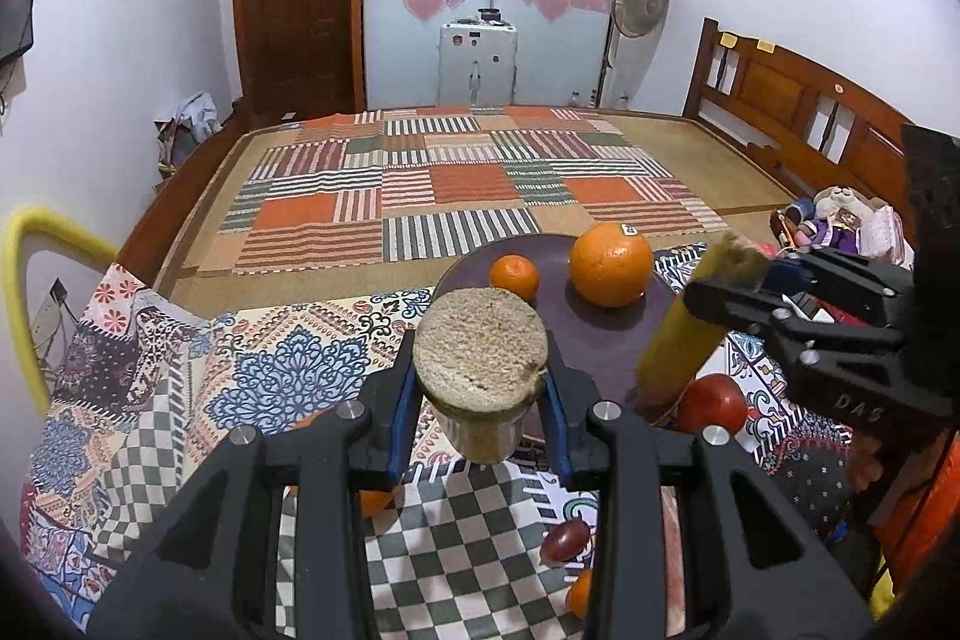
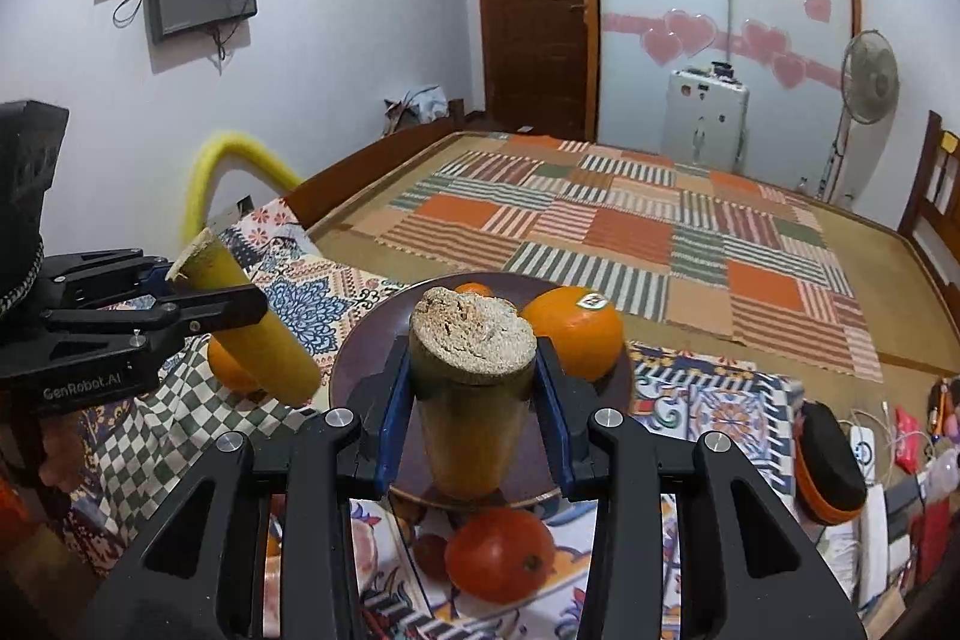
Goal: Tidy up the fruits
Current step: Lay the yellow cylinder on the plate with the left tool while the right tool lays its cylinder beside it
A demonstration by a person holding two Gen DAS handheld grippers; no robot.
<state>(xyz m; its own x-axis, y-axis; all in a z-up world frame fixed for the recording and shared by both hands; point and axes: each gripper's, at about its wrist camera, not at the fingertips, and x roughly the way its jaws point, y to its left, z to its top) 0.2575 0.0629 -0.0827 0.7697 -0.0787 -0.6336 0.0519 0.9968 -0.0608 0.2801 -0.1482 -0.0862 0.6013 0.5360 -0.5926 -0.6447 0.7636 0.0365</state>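
Left tongs (image 1: 480,394) and right tongs (image 2: 474,400) each clench a yellow cut-ended cylinder, apparently for carrying to the dark round plate (image 2: 366,370), where a large orange (image 2: 573,331) sits at 1 o'clock.

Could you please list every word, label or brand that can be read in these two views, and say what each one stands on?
"GenRobot.AI": on the body of the left claw, seen from the right wrist.
"DAS", then cut off: on the body of the right claw, seen from the left wrist.
Sticker on the large orange: too small to read.
Yellow notes on the headboard: no legible writing.
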